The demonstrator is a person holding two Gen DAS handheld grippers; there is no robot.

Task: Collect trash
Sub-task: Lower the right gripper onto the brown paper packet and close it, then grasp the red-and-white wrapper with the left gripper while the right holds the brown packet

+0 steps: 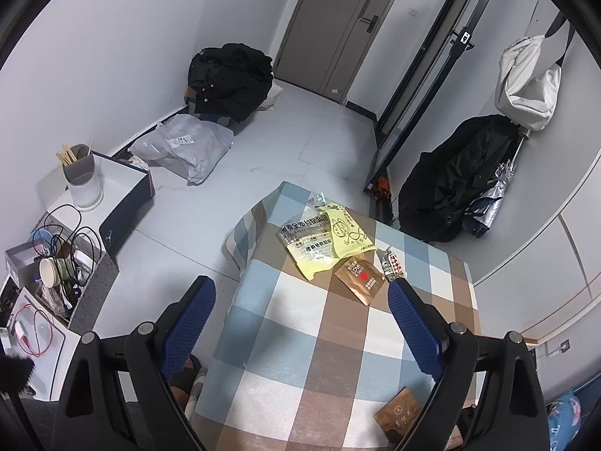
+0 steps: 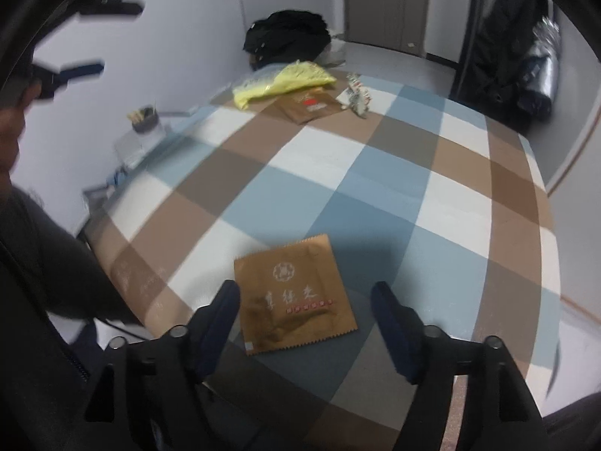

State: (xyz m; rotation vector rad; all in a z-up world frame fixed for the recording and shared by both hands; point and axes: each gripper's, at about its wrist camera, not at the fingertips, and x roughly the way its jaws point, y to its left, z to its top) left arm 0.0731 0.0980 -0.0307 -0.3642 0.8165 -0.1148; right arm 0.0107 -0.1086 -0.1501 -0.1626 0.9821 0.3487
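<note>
A checked blue, brown and white tablecloth point(image 1: 300, 338) carries the trash. At its far end lie a yellow bag point(image 1: 340, 242) over a clear printed wrapper point(image 1: 300, 235), a brown packet with a red dot point(image 1: 360, 282) and a small crumpled wrapper point(image 1: 392, 263). My left gripper point(image 1: 300, 283) hangs open above the cloth, holding nothing. A second brown packet point(image 2: 296, 293) lies flat near the front edge. My right gripper point(image 2: 305, 289) hovers open over it, a finger on each side, pads apart from it. The yellow bag point(image 2: 285, 80) shows far back in the right wrist view.
Left of the table stand a cup of chopsticks point(image 1: 80, 173) on a white box, and a bin of cables and cups point(image 1: 60, 263). A grey parcel bag point(image 1: 184, 146) and black clothes point(image 1: 231, 79) lie on the floor. A black coat point(image 1: 458, 184) hangs at the right. A person's dark sleeve point(image 2: 49, 263) fills the left.
</note>
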